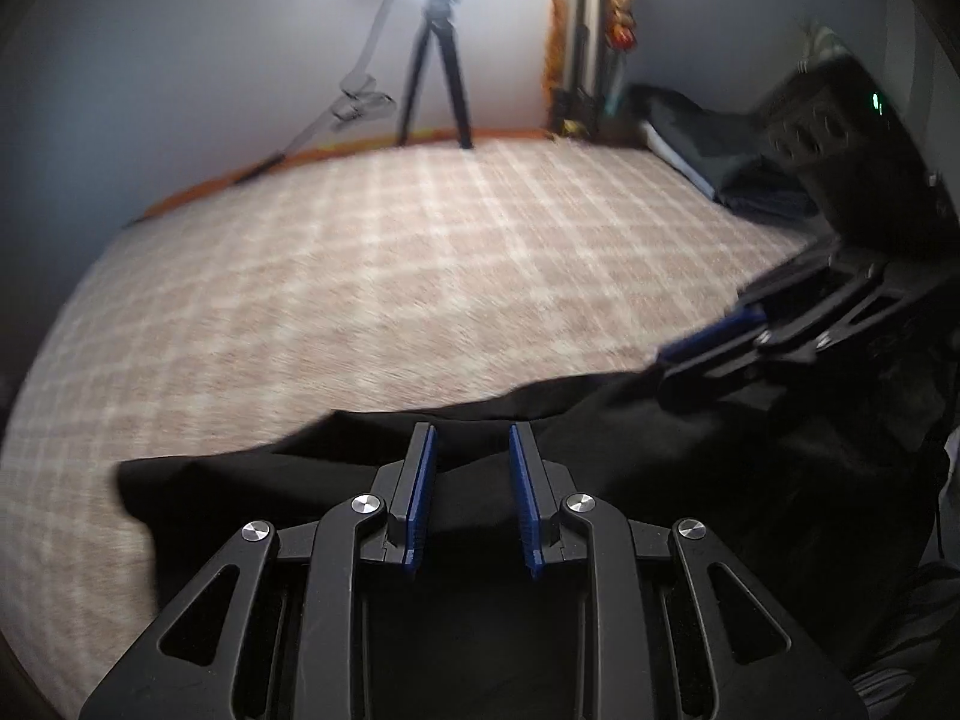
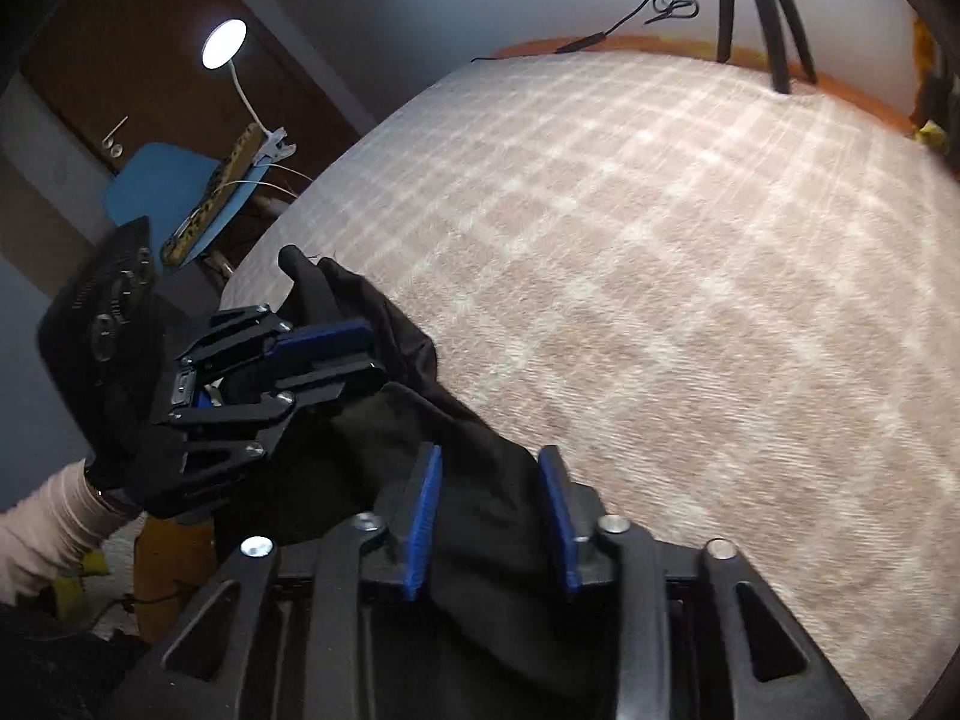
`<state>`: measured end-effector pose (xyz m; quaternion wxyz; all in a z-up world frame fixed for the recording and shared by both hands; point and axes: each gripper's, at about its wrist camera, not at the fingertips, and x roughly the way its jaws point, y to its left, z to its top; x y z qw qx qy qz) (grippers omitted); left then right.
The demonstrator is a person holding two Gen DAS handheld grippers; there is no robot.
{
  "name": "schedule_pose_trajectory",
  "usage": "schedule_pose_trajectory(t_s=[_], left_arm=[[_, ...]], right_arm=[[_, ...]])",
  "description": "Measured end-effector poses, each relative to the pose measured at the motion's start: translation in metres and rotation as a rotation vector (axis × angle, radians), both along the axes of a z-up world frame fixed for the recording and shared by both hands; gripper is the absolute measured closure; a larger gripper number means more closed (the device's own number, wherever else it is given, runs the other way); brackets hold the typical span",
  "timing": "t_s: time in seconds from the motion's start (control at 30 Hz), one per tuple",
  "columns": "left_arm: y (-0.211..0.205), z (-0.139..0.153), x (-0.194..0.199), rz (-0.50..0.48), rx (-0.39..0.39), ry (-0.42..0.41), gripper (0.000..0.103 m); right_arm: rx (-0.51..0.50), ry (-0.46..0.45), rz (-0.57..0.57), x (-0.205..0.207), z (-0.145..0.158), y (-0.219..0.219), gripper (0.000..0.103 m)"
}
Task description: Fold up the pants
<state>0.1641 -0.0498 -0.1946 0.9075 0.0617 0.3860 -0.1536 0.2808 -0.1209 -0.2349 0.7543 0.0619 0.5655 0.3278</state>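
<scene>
Pants (image 1: pixel 630 480), black, bunched along near edge of checked bedspread (image 1: pixel 390 276), most of bedspread beyond lying bare. Left gripper (image 1: pixel 471 438) near that edge, blue pads narrowly apart with black cloth lying between; cannot tell whether pinched or merely resting. Right gripper (image 2: pixel 489 468) likewise over cloth toward right end of the bundle, a fold running between its pads, apparently nipped, though contact not clear. Long axis of pants seemingly parallel to near edge of bedspread, one loose end (image 2: pixel 300 270) pointing toward its left side; waist versus hem not distinguishable. Judged step: spreading garment flat before first fold. Advisable: secure both grips, draw apart along the axis, carry cloth toward middle of bedspread, lower evenly, avoid twisting.
</scene>
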Motion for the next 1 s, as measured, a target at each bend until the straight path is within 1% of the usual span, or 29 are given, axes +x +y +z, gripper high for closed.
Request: schedule_pose_trajectory(t_s=[0.07, 0.17, 0.2, 0.23, 0.3, 0.33, 0.37, 0.4, 0.43, 0.5, 0.53, 0.57, 0.63, 0.7, 0.77, 0.8, 0.83, 0.87, 0.93, 1.0], left_arm=[[0.014, 0.010, -0.007, 0.046, -0.010, -0.039, 0.080], [0.036, 0.018, -0.015, 0.110, -0.012, -0.073, 0.080], [0.041, 0.018, -0.016, 0.120, -0.008, -0.073, 0.080], [0.046, 0.018, -0.017, 0.130, -0.001, -0.069, 0.080], [0.054, 0.013, -0.014, 0.153, 0.011, -0.049, 0.080], [0.057, 0.009, -0.011, 0.163, 0.005, -0.027, 0.080], [0.057, 0.007, -0.008, 0.163, -0.003, -0.014, 0.080], [0.057, 0.005, -0.007, 0.163, 0.000, -0.002, 0.080], [0.056, 0.003, -0.004, 0.167, 0.016, 0.000, 0.080], [0.054, 0.005, -0.001, 0.148, 0.003, -0.001, 0.079], [0.050, 0.005, 0.004, 0.140, 0.012, 0.002, 0.075], [0.048, 0.005, 0.006, 0.140, 0.023, 0.000, 0.072], [0.046, 0.003, 0.016, 0.129, 0.030, 0.014, 0.062], [0.047, -0.005, 0.025, 0.143, 0.051, 0.051, 0.060], [0.056, -0.018, 0.031, 0.179, 0.066, 0.091, 0.059], [0.061, -0.020, 0.030, 0.178, 0.040, 0.084, 0.058], [0.066, -0.019, 0.029, 0.184, 0.030, 0.083, 0.057], [0.068, -0.017, 0.028, 0.196, 0.050, 0.081, 0.057], [0.073, -0.012, 0.023, 0.232, 0.093, 0.067, 0.057], [0.087, 0.001, 0.012, 0.258, 0.064, 0.051, 0.057]], right_arm=[[-0.037, -0.076, 0.010, -0.004, 0.012, 0.006, 0.095], [-0.080, -0.181, 0.014, -0.011, 0.031, 0.009, 0.102], [-0.098, -0.215, 0.005, -0.009, 0.037, 0.009, 0.103], [-0.145, -0.260, -0.019, -0.003, 0.040, 0.008, 0.103], [-0.236, -0.314, -0.056, 0.008, 0.041, 0.008, 0.103], [-0.270, -0.323, -0.061, 0.012, 0.039, 0.009, 0.103], [-0.302, -0.307, -0.065, 0.020, 0.034, 0.009, 0.100], [-0.312, -0.275, -0.071, 0.027, 0.030, 0.007, 0.099], [-0.312, -0.263, -0.083, 0.029, 0.031, 0.007, 0.096], [-0.261, -0.264, -0.117, 0.027, 0.040, -0.006, 0.088], [-0.229, -0.259, -0.128, 0.024, 0.046, -0.011, 0.078], [-0.197, -0.258, -0.136, 0.019, 0.053, -0.017, 0.072], [-0.151, -0.243, -0.143, 0.006, 0.065, -0.025, 0.072], [-0.121, -0.239, -0.141, -0.009, 0.077, -0.032, 0.072], [-0.128, -0.250, -0.146, -0.027, 0.086, -0.034, 0.071], [-0.127, -0.248, -0.150, -0.033, 0.089, -0.037, 0.070], [-0.126, -0.245, -0.161, -0.041, 0.094, -0.043, 0.067], [-0.126, -0.242, -0.173, -0.048, 0.096, -0.049, 0.064], [-0.137, -0.237, -0.210, -0.061, 0.103, -0.064, 0.063], [-0.139, -0.243, -0.274, -0.082, 0.111, -0.089, 0.062]])
